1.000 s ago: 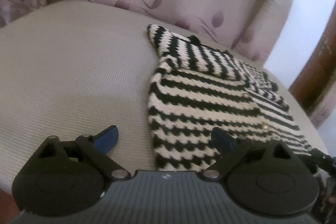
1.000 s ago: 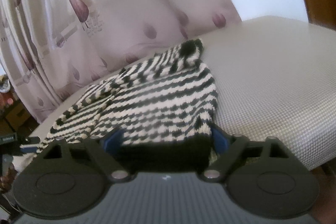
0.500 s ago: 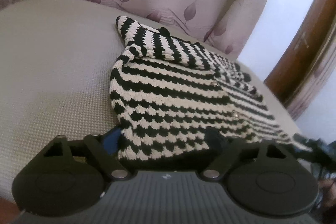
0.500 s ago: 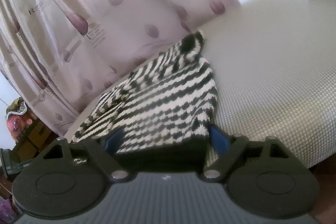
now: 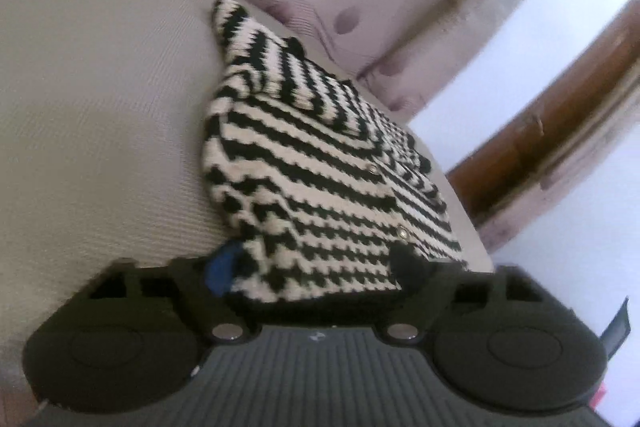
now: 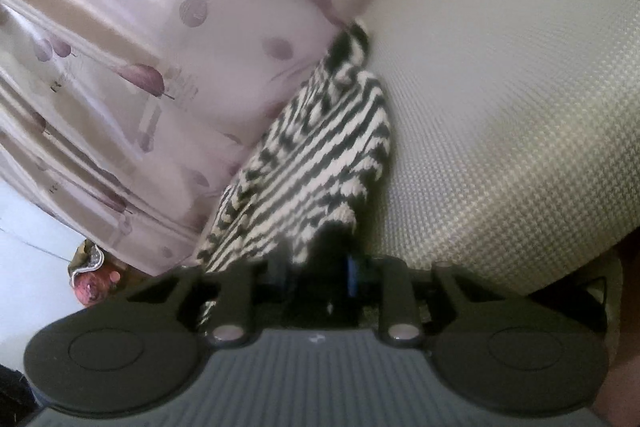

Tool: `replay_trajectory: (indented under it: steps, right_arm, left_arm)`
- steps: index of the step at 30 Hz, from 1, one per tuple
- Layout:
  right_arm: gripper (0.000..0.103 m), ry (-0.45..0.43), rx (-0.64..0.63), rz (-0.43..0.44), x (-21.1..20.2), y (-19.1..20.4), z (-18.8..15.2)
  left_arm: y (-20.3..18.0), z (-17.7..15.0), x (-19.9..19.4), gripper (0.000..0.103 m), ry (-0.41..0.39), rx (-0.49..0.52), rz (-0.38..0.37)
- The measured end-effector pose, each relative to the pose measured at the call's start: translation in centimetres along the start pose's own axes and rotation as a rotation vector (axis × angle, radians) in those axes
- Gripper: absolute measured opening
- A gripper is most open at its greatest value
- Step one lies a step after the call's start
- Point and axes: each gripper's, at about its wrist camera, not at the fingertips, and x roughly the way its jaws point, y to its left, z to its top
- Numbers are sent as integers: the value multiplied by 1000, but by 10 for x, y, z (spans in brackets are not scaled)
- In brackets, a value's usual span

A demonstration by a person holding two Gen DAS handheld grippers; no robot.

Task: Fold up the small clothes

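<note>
- My right gripper (image 6: 320, 277) has its fingers drawn close together on the dark hem of the sweater (image 6: 316, 155).
- A blue pad (image 6: 352, 275) shows on the finger just right of the pinched cloth.
- The sweater is black-and-white striped knit; it runs away from my gripper across the beige cushion (image 6: 500, 115), bunched and rumpled.
- Its far end touches the pale curtain (image 6: 140, 59), which has purple leaf prints.
- The view is blurred.
- Low at the left sits something pink (image 6: 90, 289), too unclear to name.
</note>
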Motion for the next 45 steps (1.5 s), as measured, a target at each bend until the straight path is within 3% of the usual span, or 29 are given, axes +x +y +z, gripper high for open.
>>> replay_trajectory:
  steps: [3,8,13,14,20,25,29,30,31,33,36,41,45]
  right_arm:
    - [26,-6,9,1,4,2,-1]
    - [26,-12,40,20,10,-1,-1]
    - [26,-18,46,19,12,-1,-2]
    - [26,-16,49,20,11,-1,-2]
    - [26,-3,60,21,10,-2,-1]
    - [26,-3,82,32,10,-5,-1]
    - [26,-12,98,33,10,-6,-3]
    - [26,-11,101,32,10,-6,-3]
    - [26,-10,104,29,9,-6,-2]
    - [26,-8,112,22,9,-5,-2]
    - [26,-3,123,19,10,-5,-1]
    - [26,-2,144,19,10,-6,1]
    - [26,-12,151,9,11,-5,0]
  left_arm:
    - [-14,-3,8,99,8,67,10]
    - [-21,-8,11,93,-7,117,54]
    - [-16,-7,6,55,-23,111,112]
    - [-13,-6,3,55,-19,92,114]
    - [7,-2,-12,57,16,4,52]
    - [13,-2,-10,74,28,-26,-41]
    - [4,-1,3,71,20,0,-47]
    - [1,-1,5,63,13,14,-39]
    - [1,-2,8,42,9,21,-24]
    - [5,-5,14,17,7,-5,9]
    - [15,-7,13,18,-22,-74,-12]
    - [13,-8,12,19,-28,-51,-13]
    - [14,-6,12,26,-19,-57,-24]
